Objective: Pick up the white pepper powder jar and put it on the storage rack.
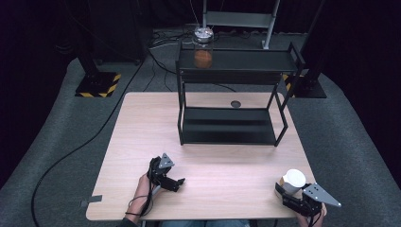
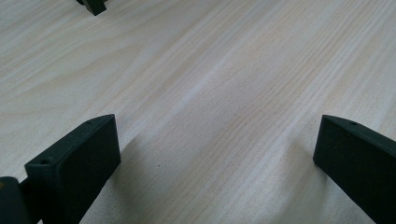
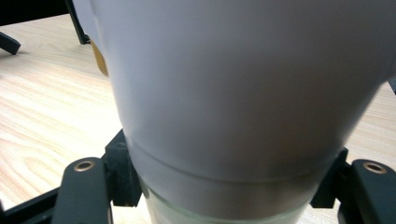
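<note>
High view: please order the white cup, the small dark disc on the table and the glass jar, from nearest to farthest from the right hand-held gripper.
1. White cup: between the jaws of the right hand-held gripper, near table edge.
2. Small dark disc: on the table, behind the black shelf.
3. Glass jar: on the shelf's top level, left end.

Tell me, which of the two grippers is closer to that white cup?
The right one. The right gripper has its jaws on either side of the white cup, gripping it. The left gripper rests open on the wooden table, well away.
</note>
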Motion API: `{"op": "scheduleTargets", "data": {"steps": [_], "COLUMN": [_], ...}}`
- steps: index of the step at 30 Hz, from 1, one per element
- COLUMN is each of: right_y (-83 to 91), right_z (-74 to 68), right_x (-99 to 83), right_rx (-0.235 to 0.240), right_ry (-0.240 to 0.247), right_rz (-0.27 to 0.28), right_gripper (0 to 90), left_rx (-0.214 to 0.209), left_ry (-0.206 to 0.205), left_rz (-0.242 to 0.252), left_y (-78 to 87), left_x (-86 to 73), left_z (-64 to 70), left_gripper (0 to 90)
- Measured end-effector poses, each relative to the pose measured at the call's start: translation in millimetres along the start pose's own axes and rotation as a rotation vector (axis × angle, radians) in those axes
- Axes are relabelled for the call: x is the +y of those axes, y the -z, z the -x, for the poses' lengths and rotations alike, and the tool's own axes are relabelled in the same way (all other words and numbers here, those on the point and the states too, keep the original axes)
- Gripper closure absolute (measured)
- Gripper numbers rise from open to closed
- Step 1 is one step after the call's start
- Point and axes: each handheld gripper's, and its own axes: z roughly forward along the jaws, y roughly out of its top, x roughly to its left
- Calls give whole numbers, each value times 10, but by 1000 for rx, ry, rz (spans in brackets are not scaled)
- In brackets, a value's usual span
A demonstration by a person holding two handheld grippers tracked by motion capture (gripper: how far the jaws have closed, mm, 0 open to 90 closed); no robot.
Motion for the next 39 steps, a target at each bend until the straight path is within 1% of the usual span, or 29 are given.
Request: {"op": "scheduleTargets", "data": {"steps": [6,9,12,15,21,26,36,39], "right_y": [-2,-11,-23,-44,-79,-103,-162,-194], "right_z": [1,-12,1,-9,9,17,63,80], "right_x": [4,40,83,182,351,493,756,849], "right_rx": [2,3,14,23,43,57,74,84], "right_ry": [-6,5,4,29,42,64,77,89], "right_rz": [3,-1,7,9,33,34,38,37], "right_gripper": [301,301,301,301,301,301,301,301], "left_rx": [1,1,1,2,1,1,1,1], "left_ry": [1,1,1,1,1,2,1,2], "left_rz": [1,1,0,0,-1,-1,-1,-1], "left_y": [0,0,0,1,1,1,1,1], "left_x": [-2,-2,-1,-1,1,1,1,0], "left_z": [4,4,5,4,1,2,2,3], "left_gripper": [2,2,2,2,1,1,0,1]}}
